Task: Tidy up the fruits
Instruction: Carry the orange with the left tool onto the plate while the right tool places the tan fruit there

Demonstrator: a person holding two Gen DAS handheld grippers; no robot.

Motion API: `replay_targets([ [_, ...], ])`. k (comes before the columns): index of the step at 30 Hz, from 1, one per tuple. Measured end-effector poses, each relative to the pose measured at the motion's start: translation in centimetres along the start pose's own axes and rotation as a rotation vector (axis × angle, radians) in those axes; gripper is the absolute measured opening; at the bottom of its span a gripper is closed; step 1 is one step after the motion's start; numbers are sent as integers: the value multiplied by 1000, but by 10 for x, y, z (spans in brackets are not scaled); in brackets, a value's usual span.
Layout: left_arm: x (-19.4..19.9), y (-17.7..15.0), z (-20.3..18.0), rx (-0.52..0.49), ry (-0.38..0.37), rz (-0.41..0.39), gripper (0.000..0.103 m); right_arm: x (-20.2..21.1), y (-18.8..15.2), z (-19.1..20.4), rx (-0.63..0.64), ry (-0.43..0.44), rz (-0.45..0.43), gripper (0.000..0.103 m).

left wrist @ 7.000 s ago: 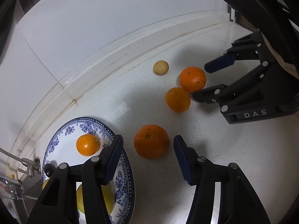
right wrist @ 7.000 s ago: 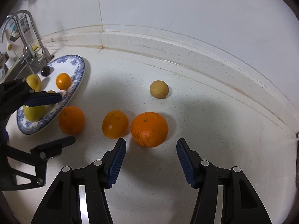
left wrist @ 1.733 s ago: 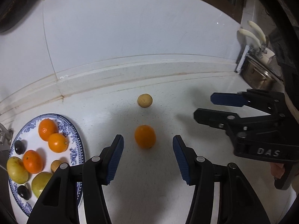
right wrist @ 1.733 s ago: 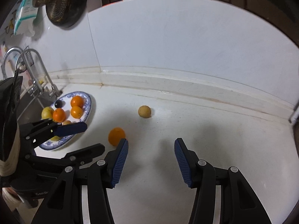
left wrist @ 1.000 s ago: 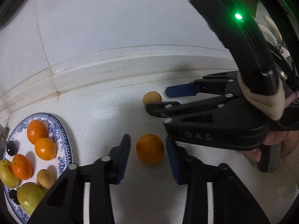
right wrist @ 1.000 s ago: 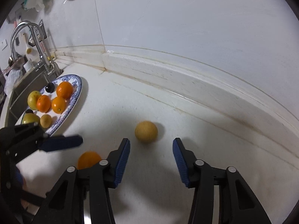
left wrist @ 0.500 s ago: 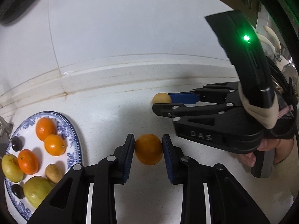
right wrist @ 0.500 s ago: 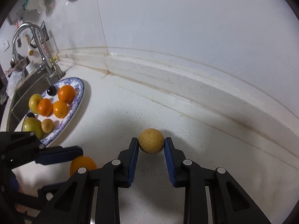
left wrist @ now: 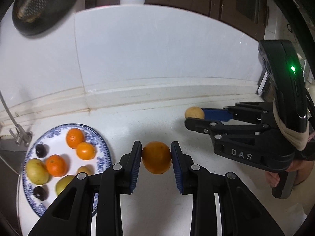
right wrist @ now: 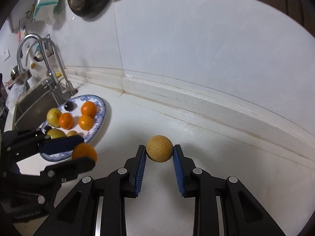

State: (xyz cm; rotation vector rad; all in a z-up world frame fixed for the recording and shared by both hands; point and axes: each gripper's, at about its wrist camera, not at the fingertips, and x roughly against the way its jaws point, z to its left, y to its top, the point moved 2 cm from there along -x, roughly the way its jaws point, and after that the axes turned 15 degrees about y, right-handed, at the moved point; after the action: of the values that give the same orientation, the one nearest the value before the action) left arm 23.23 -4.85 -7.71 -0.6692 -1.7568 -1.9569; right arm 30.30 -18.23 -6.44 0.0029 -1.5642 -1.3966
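Both tongs are off the counter compared with half a second back, each carrying its fruit; the wall cabinets and hanging pan have come into view on top.

My left gripper [left wrist: 156, 157] is clamped on the orange [left wrist: 156, 157], pads pressing both sides. My right gripper [right wrist: 159, 151] is clamped on the small tan round fruit [right wrist: 159, 151], same squeeze.

Count on the blue-patterned plate [left wrist: 102, 147]: three oranges, two yellow-green fruits, two dark plum-like ones, one small tan fruit half hidden behind my left finger. That makes eight on the plate, two in the tongs, zero loose on the counter.

Plate layout: oranges bunched toward the middle and far side, dark ones at the left rim, yellow-green ones at the near-left. Bare white patch sits at the far-left part of the plate and a bit along the right rim near my left finger.

Edges: the plate sits at the left end of the white counter [right wrist: 216, 147], just beside the sink [right wrist: 33, 102] and the faucet [right wrist: 49, 63] base. Raised backsplash lip runs along the back, with the tile corner seam behind the plate. The counter between the plate and my right gripper is bare, wide open. In the left view the right gripper hangs well to the right of the orange, not touching. A hand [left wrist: 275, 177] shows under its grip.
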Motion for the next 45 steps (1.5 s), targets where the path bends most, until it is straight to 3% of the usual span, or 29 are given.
replay_targets([
  [12,44,-3,30,35,-7,-59,30,35,-8,54,-10,-18,-53,29],
  [22,69,-15,72,56,5,-84,30,40,-10,105,-5,-7,-71,29],
  [37,79,-45,144,86,24,-59,30,6,-12,177,-34,2,-62,29],
  [45,69,-57,174,74,36,-40,30,-24,-17,193,-75,-5,-40,29],
])
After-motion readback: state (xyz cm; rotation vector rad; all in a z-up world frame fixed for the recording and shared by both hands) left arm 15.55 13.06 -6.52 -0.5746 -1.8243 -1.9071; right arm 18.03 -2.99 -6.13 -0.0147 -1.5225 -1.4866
